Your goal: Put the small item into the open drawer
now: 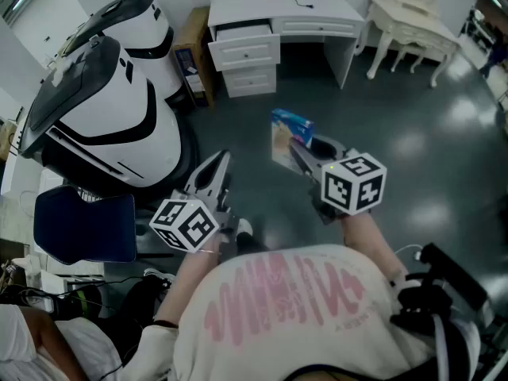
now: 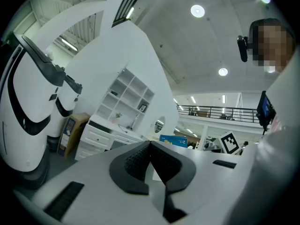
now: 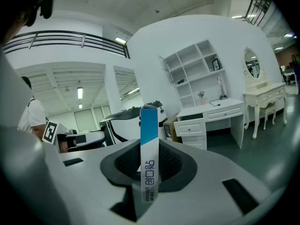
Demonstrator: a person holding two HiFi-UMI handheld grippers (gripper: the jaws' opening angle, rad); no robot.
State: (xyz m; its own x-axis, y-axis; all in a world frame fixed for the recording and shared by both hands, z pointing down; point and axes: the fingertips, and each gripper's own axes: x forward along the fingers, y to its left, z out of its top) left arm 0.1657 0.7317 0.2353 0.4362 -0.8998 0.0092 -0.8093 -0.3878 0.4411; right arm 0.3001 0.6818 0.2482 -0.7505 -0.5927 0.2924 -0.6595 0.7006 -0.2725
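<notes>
While the drawer [image 1: 244, 52] gapes, the right hand-held gripper [image 1: 299, 151] clamps a box [image 1: 290, 125].

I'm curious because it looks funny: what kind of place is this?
Probably a big indoor hall set up like a bedroom: white desk, dressing table, and a large white machine.

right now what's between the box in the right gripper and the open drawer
Only bare dark floor, in the head view: nothing stands between the box and the open drawer.
</notes>
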